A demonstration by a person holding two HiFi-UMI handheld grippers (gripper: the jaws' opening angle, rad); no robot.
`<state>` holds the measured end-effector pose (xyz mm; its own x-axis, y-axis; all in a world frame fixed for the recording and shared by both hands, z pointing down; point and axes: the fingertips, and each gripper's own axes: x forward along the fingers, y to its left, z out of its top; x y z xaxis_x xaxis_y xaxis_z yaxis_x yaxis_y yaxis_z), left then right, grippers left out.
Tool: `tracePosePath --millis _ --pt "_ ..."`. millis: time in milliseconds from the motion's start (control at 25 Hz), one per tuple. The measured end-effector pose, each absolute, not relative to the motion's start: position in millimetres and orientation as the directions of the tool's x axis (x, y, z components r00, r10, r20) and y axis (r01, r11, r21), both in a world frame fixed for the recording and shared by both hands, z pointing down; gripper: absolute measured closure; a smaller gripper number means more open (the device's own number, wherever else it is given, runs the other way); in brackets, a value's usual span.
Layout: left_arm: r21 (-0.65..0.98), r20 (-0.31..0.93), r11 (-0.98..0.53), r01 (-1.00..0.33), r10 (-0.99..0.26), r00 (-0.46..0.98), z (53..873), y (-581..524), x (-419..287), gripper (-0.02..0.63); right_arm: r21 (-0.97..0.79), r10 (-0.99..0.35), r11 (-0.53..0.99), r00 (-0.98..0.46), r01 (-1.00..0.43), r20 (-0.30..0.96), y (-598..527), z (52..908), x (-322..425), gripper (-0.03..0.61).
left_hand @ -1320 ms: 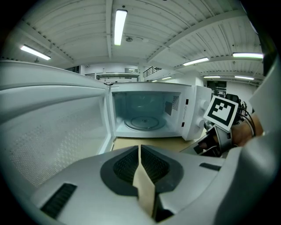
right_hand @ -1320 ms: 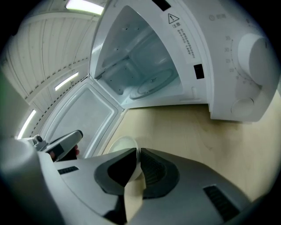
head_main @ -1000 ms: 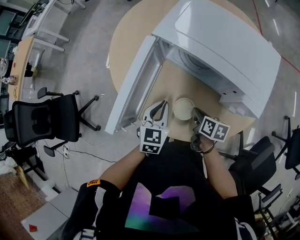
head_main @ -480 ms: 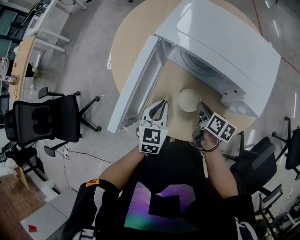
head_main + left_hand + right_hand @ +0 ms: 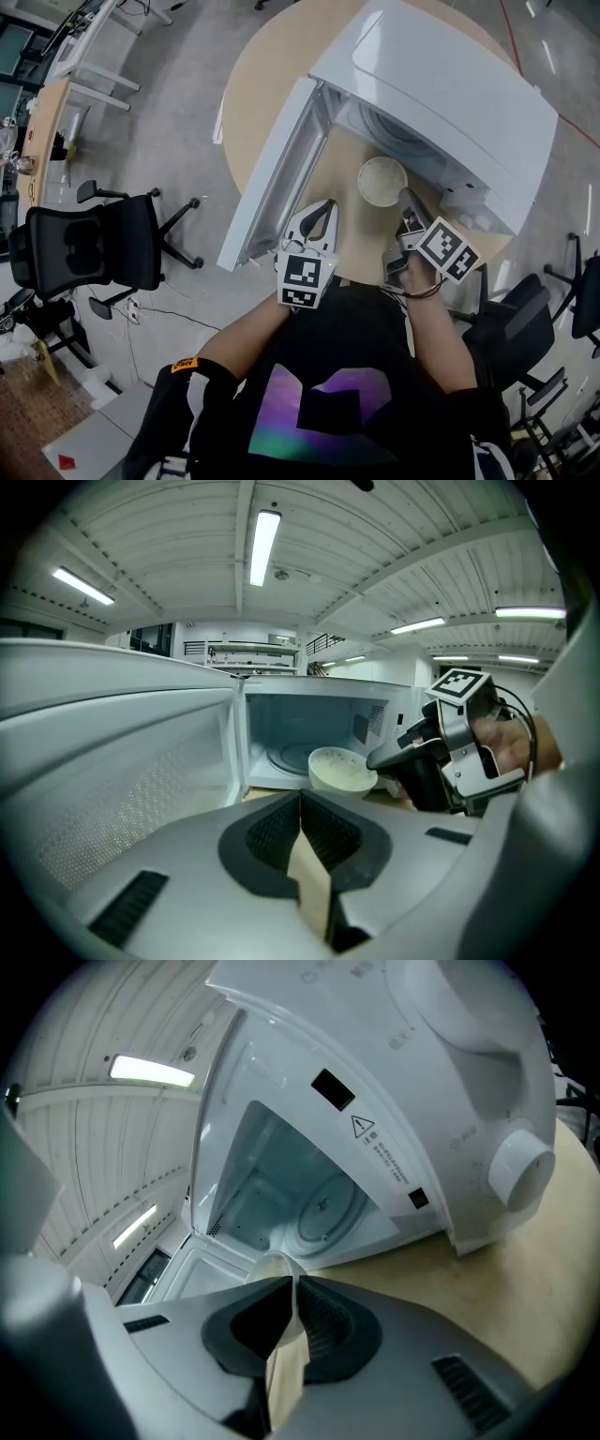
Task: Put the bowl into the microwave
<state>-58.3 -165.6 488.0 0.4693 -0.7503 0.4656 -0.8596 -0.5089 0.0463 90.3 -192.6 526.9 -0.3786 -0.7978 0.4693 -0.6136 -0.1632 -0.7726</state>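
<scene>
The carry-in step is in hand: the right gripper (image 5: pixel 292 1286) has its 2 jaws pinched on the near rim of the small cream-white round bowl (image 5: pixel 382 180), whose thin wall shows as a pale strip between the dark ribbed pads (image 5: pixel 323 1321) in the right gripper view. The bowl appears raised just off the round tan wooden table (image 5: pixel 251 89). It sits right at the mouth of the white microwave oven (image 5: pixel 450 84) but is not yet inside. From the left gripper view it is about level with the cavity opening, and I cannot tell whether it holds anything. The microwave's white door (image 5: pixel 272 173) stands swung wide to the left, so the way in looks free, and the round glass turntable (image 5: pixel 323 1206) lies bare on the cavity floor beyond the bowl. The left gripper (image 5: pixel 302 806) sits at the near side of the table, beside the door's end, with its jaws pressed together on nothing and taking no part. In my judgement, the next move calls for carrying the bowl farther in, level, over the sill to the middle of the turntable. It should then be lowered until it bears, and only afterwards should the jaws spread and draw back without snagging the rim.
</scene>
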Motion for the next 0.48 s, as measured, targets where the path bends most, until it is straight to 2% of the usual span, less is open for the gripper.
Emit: tracePosePath --millis 480 --pt "0.036 0.457 -0.513 -0.858 -0.755 0.471 476.2 -192.4 -48.5 0.569 -0.811 -0.882 -0.185 -0.270 -0.554 0.386 -237.5 510.0 96.6 0.543"
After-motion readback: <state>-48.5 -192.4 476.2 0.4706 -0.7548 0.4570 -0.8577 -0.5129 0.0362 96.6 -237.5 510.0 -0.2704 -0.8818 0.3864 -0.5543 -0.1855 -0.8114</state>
